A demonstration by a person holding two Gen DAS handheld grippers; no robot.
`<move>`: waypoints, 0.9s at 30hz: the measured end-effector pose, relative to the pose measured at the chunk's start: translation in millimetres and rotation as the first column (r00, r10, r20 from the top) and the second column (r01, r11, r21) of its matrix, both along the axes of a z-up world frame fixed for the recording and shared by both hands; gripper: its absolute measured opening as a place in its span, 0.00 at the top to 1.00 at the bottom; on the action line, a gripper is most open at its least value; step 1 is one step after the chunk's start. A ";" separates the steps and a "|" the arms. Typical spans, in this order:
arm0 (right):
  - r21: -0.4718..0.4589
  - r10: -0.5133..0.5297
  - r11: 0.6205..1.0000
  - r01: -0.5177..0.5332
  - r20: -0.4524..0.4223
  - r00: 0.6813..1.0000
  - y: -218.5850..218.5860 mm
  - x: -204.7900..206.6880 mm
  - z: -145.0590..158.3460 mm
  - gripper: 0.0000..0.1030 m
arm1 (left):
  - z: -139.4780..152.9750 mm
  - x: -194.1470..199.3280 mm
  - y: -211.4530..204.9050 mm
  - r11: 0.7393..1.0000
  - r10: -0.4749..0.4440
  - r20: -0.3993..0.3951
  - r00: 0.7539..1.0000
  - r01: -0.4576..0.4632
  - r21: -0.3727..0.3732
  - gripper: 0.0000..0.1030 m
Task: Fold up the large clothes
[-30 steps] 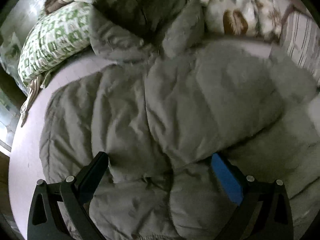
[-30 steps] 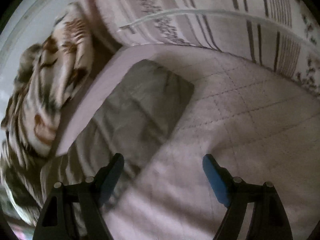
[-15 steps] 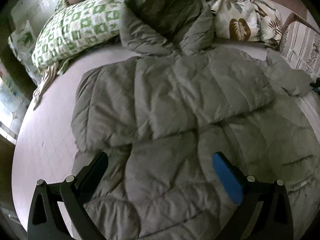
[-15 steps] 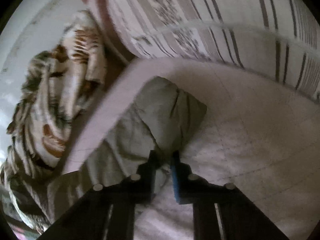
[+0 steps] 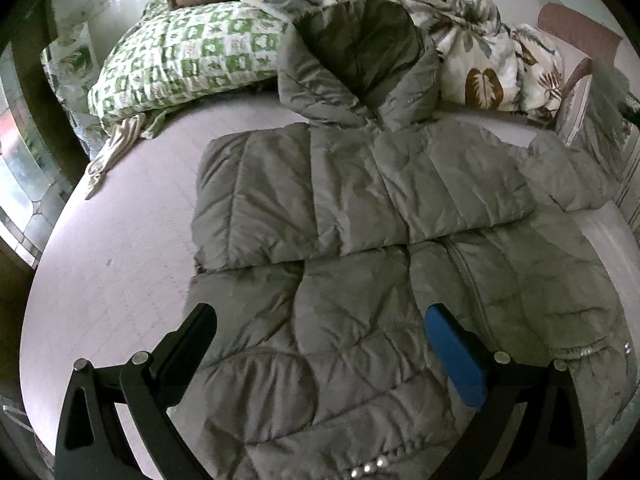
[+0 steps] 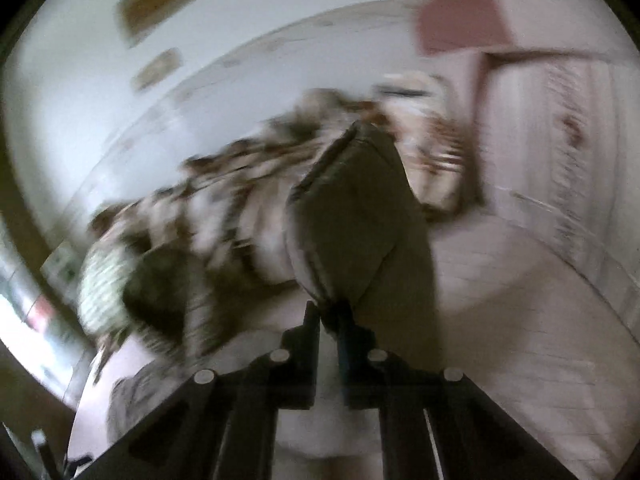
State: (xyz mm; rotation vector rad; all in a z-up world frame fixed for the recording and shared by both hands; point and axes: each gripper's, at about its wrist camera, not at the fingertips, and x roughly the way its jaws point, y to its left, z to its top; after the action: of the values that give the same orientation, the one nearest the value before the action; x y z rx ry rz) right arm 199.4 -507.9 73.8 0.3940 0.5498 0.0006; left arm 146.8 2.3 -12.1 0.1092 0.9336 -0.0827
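Note:
A large grey-green puffer jacket [image 5: 360,264] lies spread on the bed, hood [image 5: 360,60] toward the pillows, left sleeve [image 5: 256,200] folded across the chest. My left gripper [image 5: 320,332] is open and empty, hovering above the jacket's lower part. My right gripper [image 6: 330,320] is shut on the jacket's right sleeve [image 6: 352,216] and holds it lifted off the bed; that view is motion-blurred. The sleeve also shows in the left wrist view [image 5: 568,172], at the right.
A green-and-white patterned pillow [image 5: 188,56] and a leaf-print blanket [image 5: 492,68] lie at the head of the pale pink bed [image 5: 120,248]. A striped pillow [image 6: 560,140] and a pink headboard [image 6: 464,20] stand at the right. A window is at far left.
My right gripper shut on the right sleeve's end and lifted it, swinging up. My left gripper drew back from the jacket, staying open, so more of the jacket shows.

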 end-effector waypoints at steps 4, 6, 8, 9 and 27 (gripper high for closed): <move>0.000 0.176 0.984 -0.176 0.000 0.984 81.7 -2.2 4.7 0.91 | 8.4 -12.3 17.9 1.000 0.023 0.024 0.999 -0.023 -0.018 0.00; 0.021 0.271 0.962 -0.271 -0.011 0.962 129.2 -1.3 -3.8 0.91 | 11.9 -18.1 31.8 0.998 0.048 0.032 0.998 -0.047 -0.043 0.00; 0.069 0.360 0.932 -0.357 -0.032 0.932 174.1 -0.5 -20.7 0.91 | 13.5 -22.5 45.2 0.995 0.076 0.036 0.996 -0.073 -0.066 0.00; 0.088 0.398 0.915 -0.393 -0.045 0.916 197.5 0.3 -31.3 0.91 | 13.7 -24.5 52.6 0.993 0.090 0.035 0.995 -0.087 -0.077 0.00; 0.183 0.479 0.877 -0.445 -0.263 0.837 300.5 -15.2 -122.6 0.12 | -0.6 4.0 59.0 0.979 0.086 -0.032 0.996 -0.090 -0.182 0.00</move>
State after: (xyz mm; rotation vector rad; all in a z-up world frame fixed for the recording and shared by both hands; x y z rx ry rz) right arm 184.2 -207.4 -48.8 0.3662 0.9435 0.4508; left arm 150.8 61.3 -12.7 -0.1035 0.9493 -0.0877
